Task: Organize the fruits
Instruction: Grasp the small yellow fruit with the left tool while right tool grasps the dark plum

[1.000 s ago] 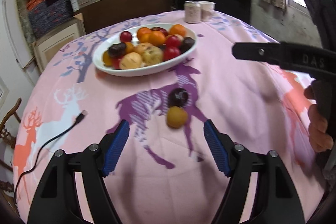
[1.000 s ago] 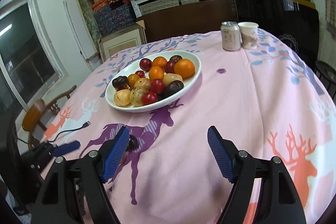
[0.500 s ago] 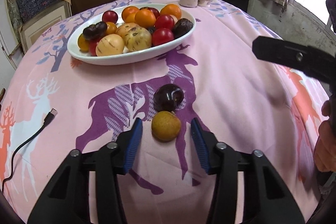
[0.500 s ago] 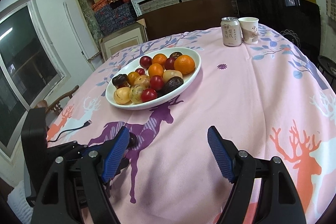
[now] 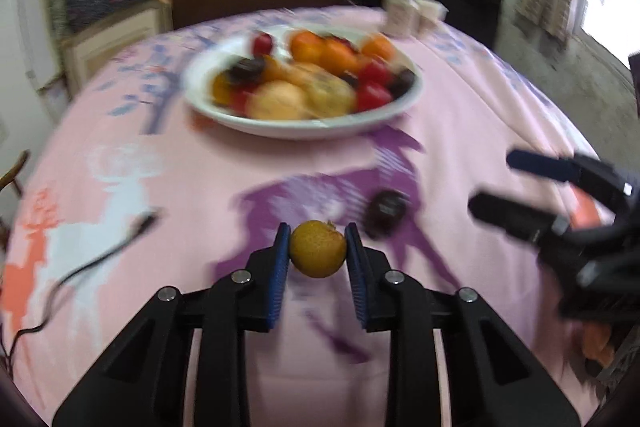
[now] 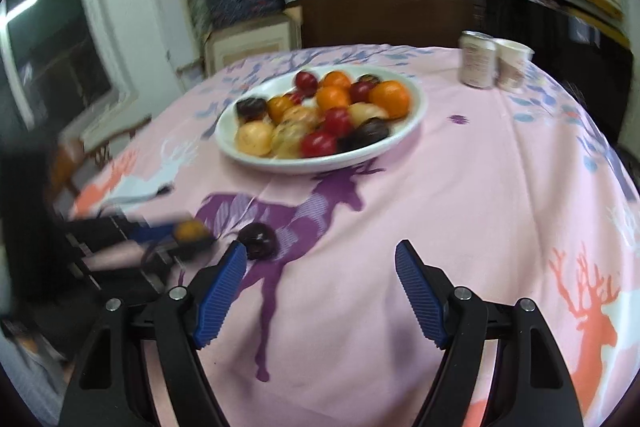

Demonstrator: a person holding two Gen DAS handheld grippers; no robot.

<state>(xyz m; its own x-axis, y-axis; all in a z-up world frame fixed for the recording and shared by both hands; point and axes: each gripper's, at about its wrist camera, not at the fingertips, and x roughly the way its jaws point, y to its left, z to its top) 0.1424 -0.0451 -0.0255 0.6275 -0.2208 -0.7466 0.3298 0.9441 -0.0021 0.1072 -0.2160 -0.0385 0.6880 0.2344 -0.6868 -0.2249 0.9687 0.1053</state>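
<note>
My left gripper [image 5: 317, 243] is shut on a small yellow-orange fruit [image 5: 318, 248], held just above the pink tablecloth; it also shows at the left of the right wrist view [image 6: 189, 230]. A dark purple plum [image 5: 386, 206] lies on the cloth just right of it and shows in the right wrist view [image 6: 258, 239] near my left finger. The white oval plate [image 5: 404, 103] holds several fruits: oranges, red and dark plums, yellow ones. My right gripper [image 6: 320, 255] is open and empty, and appears at the right of the left wrist view [image 5: 532, 183].
A drink can [image 6: 477, 59] and a paper cup [image 6: 513, 64] stand at the far side of the round table. A black USB cable [image 5: 100, 255] lies on the cloth at the left. Shelves and a chair [image 6: 100, 143] surround the table.
My left gripper closed on the yellow-orange fruit and lifted it, swinging left. My right gripper moved forward toward the dark plum. Both views are motion-blurred.
</note>
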